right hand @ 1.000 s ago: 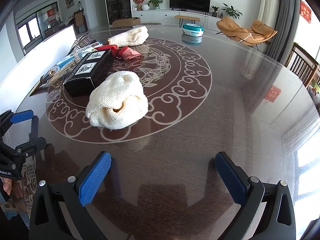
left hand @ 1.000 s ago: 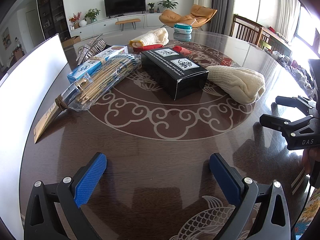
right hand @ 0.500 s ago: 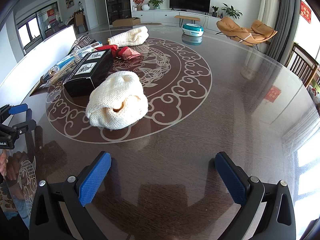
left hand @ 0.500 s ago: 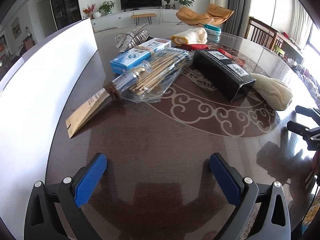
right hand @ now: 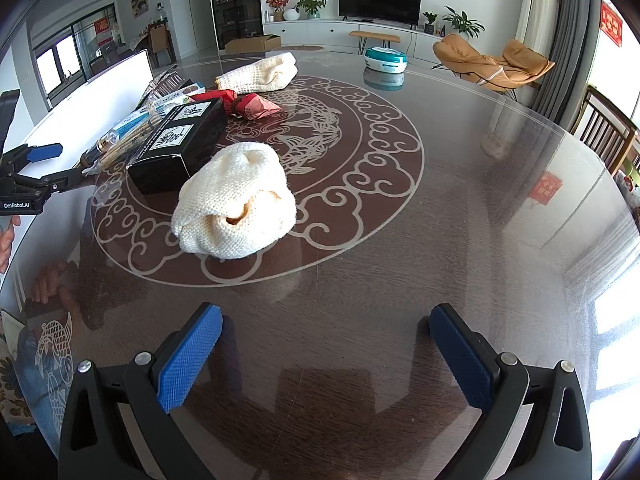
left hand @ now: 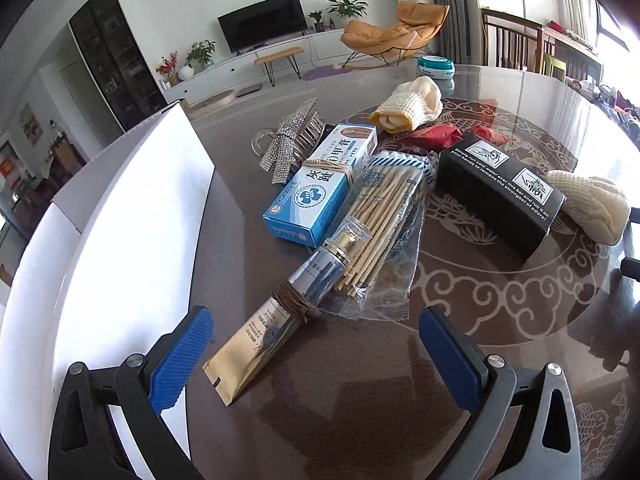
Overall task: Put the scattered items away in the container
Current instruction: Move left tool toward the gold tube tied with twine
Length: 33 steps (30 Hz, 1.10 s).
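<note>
Items (left hand: 384,216) (clustered) right of container (left hand: 132,216)

Black hand-held gripper (right hand: 320,348), blue pads (right hand: 188,356)

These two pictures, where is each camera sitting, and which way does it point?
Left wrist view: rides on the left gripper, looking along its open blue fingers over the tied bottle bundle and white container.
Right wrist view: rides on the right gripper, open, facing the cream knitted cloth; the left gripper and a hand show at its left edge.
Shared: the black box, the cloth and the glass-topped table.
</note>
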{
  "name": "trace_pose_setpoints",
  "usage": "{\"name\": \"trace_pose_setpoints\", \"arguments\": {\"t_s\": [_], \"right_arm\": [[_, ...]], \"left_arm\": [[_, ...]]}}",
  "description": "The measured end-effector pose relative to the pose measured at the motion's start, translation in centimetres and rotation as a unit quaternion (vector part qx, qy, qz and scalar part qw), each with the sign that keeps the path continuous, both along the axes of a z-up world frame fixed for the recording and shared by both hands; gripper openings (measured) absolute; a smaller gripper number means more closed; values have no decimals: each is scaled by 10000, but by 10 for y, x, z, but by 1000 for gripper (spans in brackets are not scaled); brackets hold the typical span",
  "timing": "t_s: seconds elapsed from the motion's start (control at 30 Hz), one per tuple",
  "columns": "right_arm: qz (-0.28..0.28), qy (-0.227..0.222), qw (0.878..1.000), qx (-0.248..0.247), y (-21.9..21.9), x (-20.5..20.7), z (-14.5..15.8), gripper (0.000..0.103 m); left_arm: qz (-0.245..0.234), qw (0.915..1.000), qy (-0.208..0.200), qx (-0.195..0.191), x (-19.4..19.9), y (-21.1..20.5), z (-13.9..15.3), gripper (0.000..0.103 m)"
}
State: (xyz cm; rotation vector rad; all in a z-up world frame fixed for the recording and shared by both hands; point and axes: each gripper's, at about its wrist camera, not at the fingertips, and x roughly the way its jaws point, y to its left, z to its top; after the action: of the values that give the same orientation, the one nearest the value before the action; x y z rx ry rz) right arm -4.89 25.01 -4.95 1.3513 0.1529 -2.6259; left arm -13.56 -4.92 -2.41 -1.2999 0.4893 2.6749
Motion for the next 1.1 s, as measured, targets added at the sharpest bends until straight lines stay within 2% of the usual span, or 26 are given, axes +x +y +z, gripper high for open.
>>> {"name": "trace_pose_setpoints", "arguments": {"t_s": [0.13, 0.33, 0.67, 1.1], "right_arm": [[-1, 0, 10000, 0, 0, 0, 0, 103], [-1, 0, 10000, 0, 0, 0, 0, 103], [0, 0, 10000, 1, 0, 0, 0, 103], [0, 0, 10000, 1, 0, 0, 0, 103]], "left_arm": [[-98, 9999, -92, 9, -7, -1, -5, 103], [-7, 9988, -378, 315, -19, -7, -18, 103], [131, 9935, -618, 951, -36, -15, -26, 103], [-17, 9924, -774, 958, -43, -14, -27, 103]]}}
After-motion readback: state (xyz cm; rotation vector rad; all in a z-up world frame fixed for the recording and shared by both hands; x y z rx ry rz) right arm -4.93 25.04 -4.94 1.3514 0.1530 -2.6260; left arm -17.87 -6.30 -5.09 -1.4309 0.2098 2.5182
